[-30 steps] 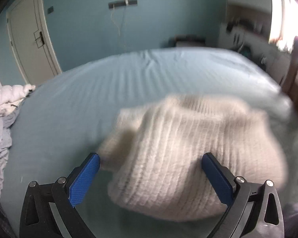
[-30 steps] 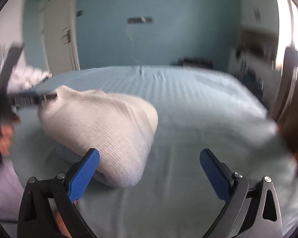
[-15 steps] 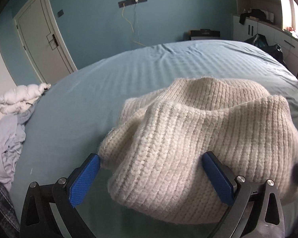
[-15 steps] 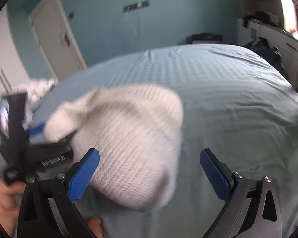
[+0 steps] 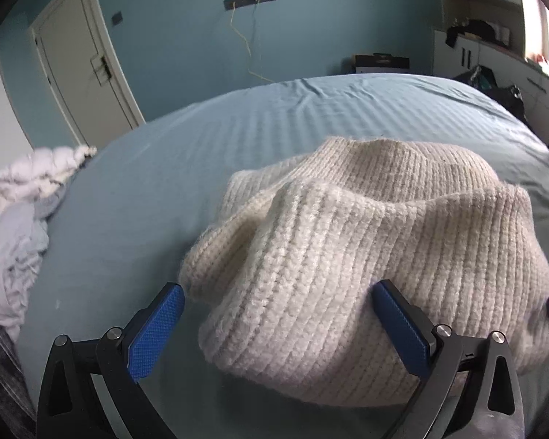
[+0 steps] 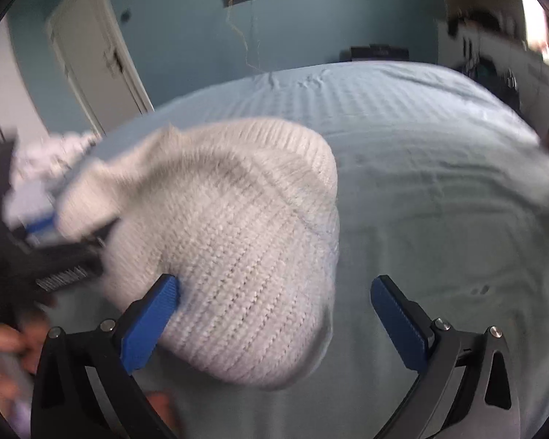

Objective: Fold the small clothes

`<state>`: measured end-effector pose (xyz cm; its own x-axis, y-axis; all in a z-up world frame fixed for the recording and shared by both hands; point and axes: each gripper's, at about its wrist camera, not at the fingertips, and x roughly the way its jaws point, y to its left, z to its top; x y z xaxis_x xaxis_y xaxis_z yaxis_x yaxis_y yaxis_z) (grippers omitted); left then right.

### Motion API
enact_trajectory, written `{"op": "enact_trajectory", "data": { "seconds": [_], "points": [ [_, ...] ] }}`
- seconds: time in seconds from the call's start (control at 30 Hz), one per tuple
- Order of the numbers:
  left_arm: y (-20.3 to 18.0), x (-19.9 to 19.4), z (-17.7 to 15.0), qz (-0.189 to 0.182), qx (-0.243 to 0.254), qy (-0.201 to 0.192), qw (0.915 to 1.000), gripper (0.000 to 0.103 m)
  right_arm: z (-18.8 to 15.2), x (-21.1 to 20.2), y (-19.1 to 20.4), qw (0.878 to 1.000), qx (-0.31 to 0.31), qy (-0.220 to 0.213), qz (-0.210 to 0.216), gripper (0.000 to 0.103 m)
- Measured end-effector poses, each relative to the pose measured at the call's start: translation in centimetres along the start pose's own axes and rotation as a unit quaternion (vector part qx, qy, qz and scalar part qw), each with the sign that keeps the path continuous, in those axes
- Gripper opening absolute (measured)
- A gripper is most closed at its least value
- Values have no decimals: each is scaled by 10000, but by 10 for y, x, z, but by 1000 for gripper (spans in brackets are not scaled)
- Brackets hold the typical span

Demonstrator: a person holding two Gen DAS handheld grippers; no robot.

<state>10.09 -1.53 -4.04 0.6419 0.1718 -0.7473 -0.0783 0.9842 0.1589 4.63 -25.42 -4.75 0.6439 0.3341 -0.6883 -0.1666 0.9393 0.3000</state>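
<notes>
Closer now, both tools (image 5: pixel 278 323) (image 6: pixel 274 314) wide apart, empty, around rumpled cream ribbed sweater (image 5: pixel 366 256).

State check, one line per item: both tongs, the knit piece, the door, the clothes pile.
left tongs: open, around the near edge of the knit, not clamped
right tongs: open, left pad against the knit
cream knit garment: bunched in a mound on the bed, not flat
door: closed
clothes pile: crumpled, unfolded, at the bed's left edge

No legible text or labels.
</notes>
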Motion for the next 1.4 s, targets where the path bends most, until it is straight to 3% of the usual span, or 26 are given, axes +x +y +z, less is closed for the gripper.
{"op": "enact_trajectory", "data": {
  "seconds": [0.07, 0.13, 0.17, 0.27, 0.47, 0.6, 0.73, 0.9, 1.07, 1.2, 1.33, 1.4],
  "points": [
    [1, 0, 1, -24, -10, 34, 10000, 103, 2, -7, 1, 9997, 60, -239, 48, 102],
    [1, 0, 3, -39, 52, 74, 10000, 103, 0, 12, 6, 9996, -101, 196, -181, 102],
    [0, 0, 5, -32, 139, 167, 9998, 103, -5, 29, 7, 9984, -189, 523, -90, 101],
    [3, -7, 10, -70, 238, 147, 9996, 103, -9, 35, -7, 9976, 298, 475, 415, 102],
    [21, -21, 17, 29, 364, 25, 9993, 103, -6, 22, -1, 9976, 314, 369, 504, 102],
    [49, -34, 27, -81, 151, -165, 9997, 103, 1, 20, -26, 9908, 866, 32, 1039, 102],
    [86, -30, 36, -34, -176, -240, 9996, 103, 3, 17, -44, 9857, 1380, -186, 952, 102],
    [144, 12, 38, -25, -939, 266, 9952, 103, 0, 19, -46, 9846, 1554, -170, 781, 102],
    [163, 56, 34, -954, -1448, 768, 9818, 103, 0, 17, -38, 9894, 1292, -134, 644, 102],
    [159, 81, 34, -1958, -1771, 937, 9599, 103, -3, 16, -37, 9915, 1129, -118, 634, 102],
    [137, 103, 38, -2341, -1692, 1170, 9502, 103, -3, 16, -37, 9909, 1151, -115, 687, 102],
    [125, 116, 39, -2648, -1594, 1377, 9410, 103, -2, 16, -40, 9898, 1218, -110, 729, 102]
  ]
}}
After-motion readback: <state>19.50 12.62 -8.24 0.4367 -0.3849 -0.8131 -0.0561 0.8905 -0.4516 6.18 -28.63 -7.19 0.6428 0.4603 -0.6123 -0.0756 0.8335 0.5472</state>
